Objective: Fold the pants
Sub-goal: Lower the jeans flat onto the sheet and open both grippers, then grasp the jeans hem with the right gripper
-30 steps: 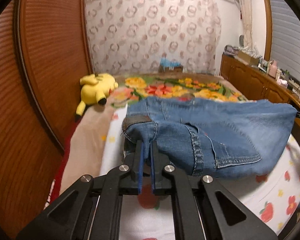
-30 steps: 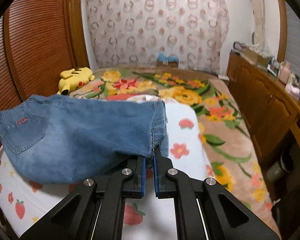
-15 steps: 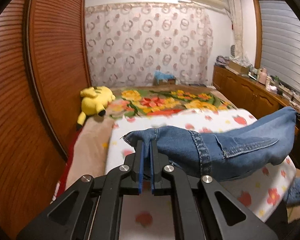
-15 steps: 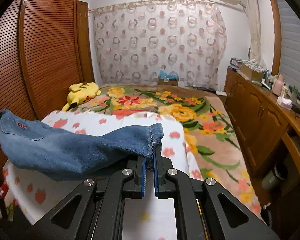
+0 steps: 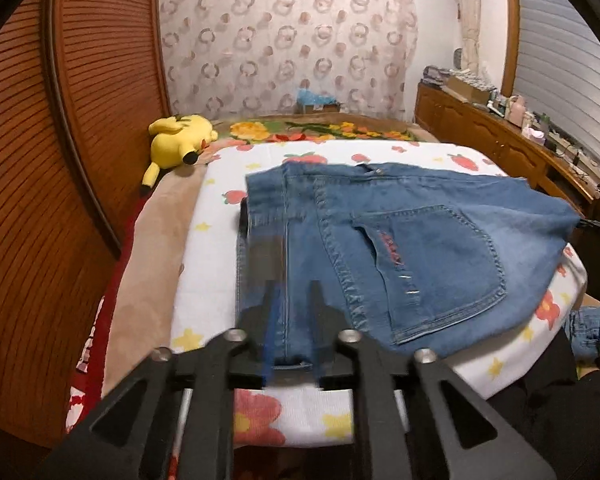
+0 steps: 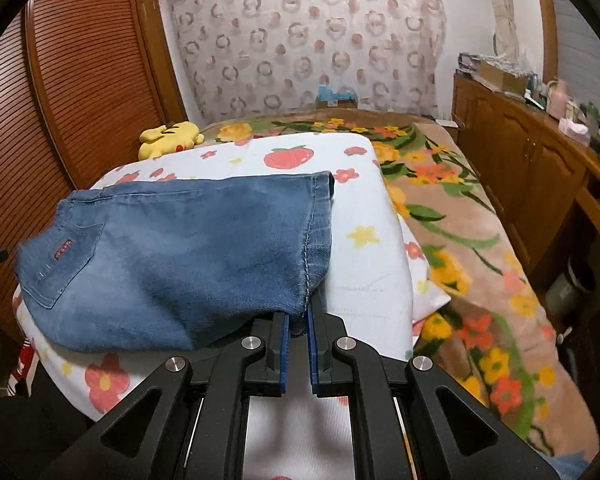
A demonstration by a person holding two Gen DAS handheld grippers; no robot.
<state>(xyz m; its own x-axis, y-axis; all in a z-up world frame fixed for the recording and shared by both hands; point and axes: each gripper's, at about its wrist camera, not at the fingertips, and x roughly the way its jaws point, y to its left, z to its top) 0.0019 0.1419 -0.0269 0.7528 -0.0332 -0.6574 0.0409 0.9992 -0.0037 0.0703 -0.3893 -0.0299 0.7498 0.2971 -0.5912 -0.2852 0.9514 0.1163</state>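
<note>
The blue denim pants (image 5: 400, 248) lie folded on the white fruit-print sheet (image 5: 212, 248) of the bed, back pocket up. My left gripper (image 5: 292, 300) holds the near left edge of the pants between its blurred jaws, low over the sheet. In the right wrist view the pants (image 6: 172, 256) spread to the left. My right gripper (image 6: 298, 320) pinches their near right corner at the hem, jaws a narrow gap apart on the cloth.
A yellow plush toy (image 5: 180, 136) lies at the bed's far left by the wooden louvred doors (image 5: 60, 160). A floral blanket (image 6: 452, 216) covers the bed's right side. A wooden sideboard (image 6: 540, 168) with clutter runs along the right wall. More denim (image 5: 592, 330) lies at the right.
Both grippers have come down and forward with the pants. The pants went from hanging stretched in the air to lying flat on the sheet.
</note>
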